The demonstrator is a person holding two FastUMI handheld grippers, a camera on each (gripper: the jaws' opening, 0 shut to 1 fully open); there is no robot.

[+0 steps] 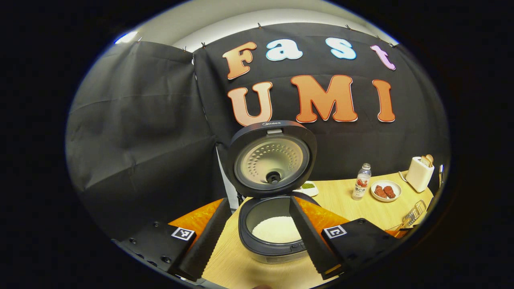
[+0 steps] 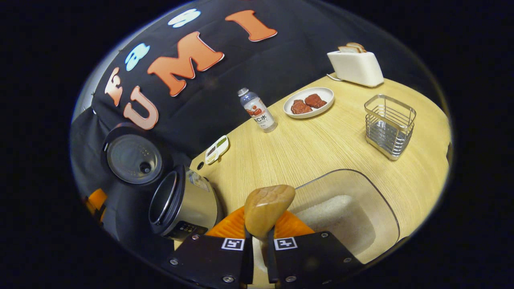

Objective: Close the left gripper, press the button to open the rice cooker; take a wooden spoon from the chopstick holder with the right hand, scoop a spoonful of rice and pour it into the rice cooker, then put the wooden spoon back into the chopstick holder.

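The right gripper (image 2: 257,245) is clamped on the wooden spoon (image 2: 267,208), whose handle is hidden between the fingers. The left gripper (image 1: 257,241) stands apart before the open rice cooker (image 1: 271,237). The chopstick holder (image 2: 388,125) stands near the rice container (image 2: 353,212), cut off below.

Toaster (image 2: 355,66) holding bread; bottle (image 2: 259,110) beside plate (image 2: 308,103) of meat.

I see a pale wooden table (image 2: 321,148) carrying an open grey-and-silver rice cooker (image 2: 182,202) at its left. A clear plastic container of white rice (image 2: 345,212) sits nearest me. Beyond stand a wire chopstick holder (image 2: 388,125), a white toaster (image 2: 354,66), a white plate of reddish-brown food (image 2: 308,102), a small clear bottle (image 2: 259,110) and a little white dish (image 2: 217,149).
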